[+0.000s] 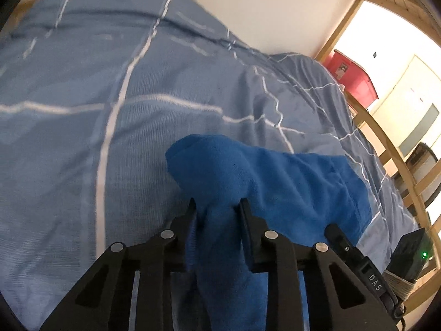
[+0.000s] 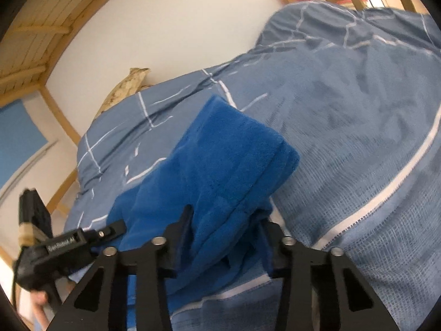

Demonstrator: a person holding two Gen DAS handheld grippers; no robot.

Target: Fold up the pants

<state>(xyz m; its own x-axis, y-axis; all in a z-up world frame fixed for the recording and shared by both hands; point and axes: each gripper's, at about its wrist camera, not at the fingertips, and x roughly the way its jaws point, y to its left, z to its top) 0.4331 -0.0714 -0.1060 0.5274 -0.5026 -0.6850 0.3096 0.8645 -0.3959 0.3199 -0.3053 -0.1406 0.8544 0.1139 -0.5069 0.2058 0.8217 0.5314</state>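
Note:
Bright blue fleece pants (image 1: 261, 176) lie bunched on a bed with a light blue cover with white lines (image 1: 82, 96). My left gripper (image 1: 217, 204) is shut on a fold of the pants, which hangs down between its fingers. In the right wrist view the pants (image 2: 226, 160) lie folded in layers across the bed cover (image 2: 358, 110). My right gripper (image 2: 226, 215) is shut on the near edge of the pants; its right fingertip is hidden by cloth. The other gripper shows at the lower left of the right wrist view (image 2: 69, 245).
A white wall (image 1: 261, 8) runs behind the bed. A wooden bed frame (image 1: 391, 149) stands at the right, with a red box (image 1: 355, 77) beyond it. A tan pillow (image 2: 126, 88) lies at the bed's far end.

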